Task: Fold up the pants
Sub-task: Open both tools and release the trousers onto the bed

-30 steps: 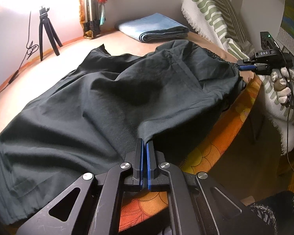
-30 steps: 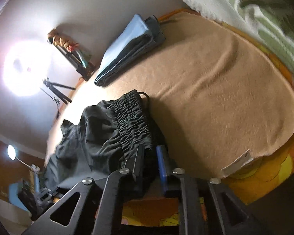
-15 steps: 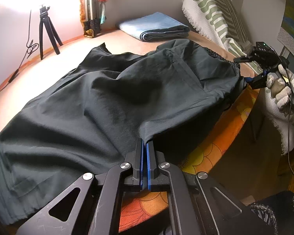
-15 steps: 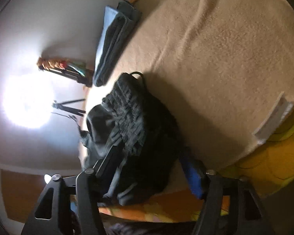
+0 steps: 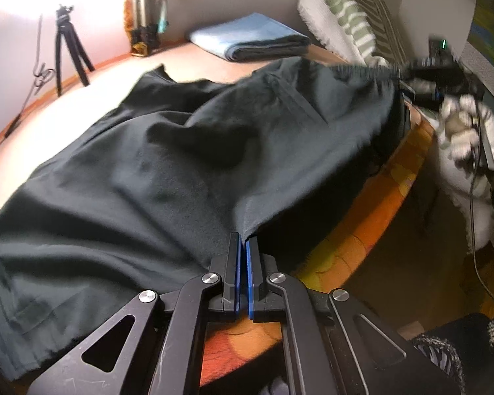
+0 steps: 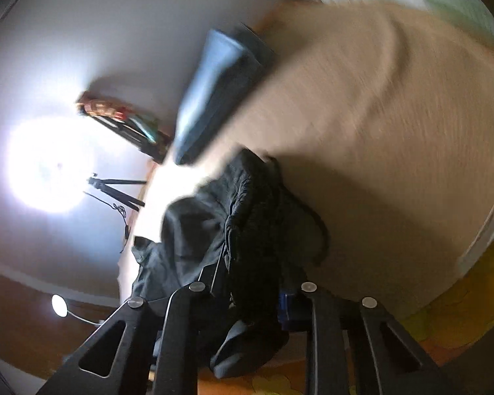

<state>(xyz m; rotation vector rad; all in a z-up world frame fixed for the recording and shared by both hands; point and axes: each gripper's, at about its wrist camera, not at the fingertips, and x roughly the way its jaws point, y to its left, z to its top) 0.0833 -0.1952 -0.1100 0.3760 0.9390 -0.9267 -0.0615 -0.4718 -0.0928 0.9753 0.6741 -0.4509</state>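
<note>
One bed point(image 5: 92, 75) with a soft beige fleece cover carries everything; its near edge shows an orange and yellow patterned sheet point(image 5: 372, 230). On it lies one pair of dark grey-green pants of thin woven cloth point(image 5: 168, 171), spread wide and wrinkled, from the near left corner to the right edge of the bed. The gathered elastic waistband point(image 6: 247, 204) is at the right end and looks ribbed and bunched.

One white fringed blanket with green stripes point(image 5: 342, 10) hangs at the far right. One folded light blue towel point(image 5: 250, 38), flat and rectangular, lies by the back wall, well apart from the pants. One small black tripod point(image 5: 69, 52) stands at the far left near a bright lamp.

There are two tools. The left tool point(image 5: 242, 247), black with blue pads, is closed tight on the near edge of the pants cloth. The right tool point(image 6: 250, 293) has the bunched waistband between its two fingers; the picture is blurred, but the fingers press the cloth on both sides.
</note>
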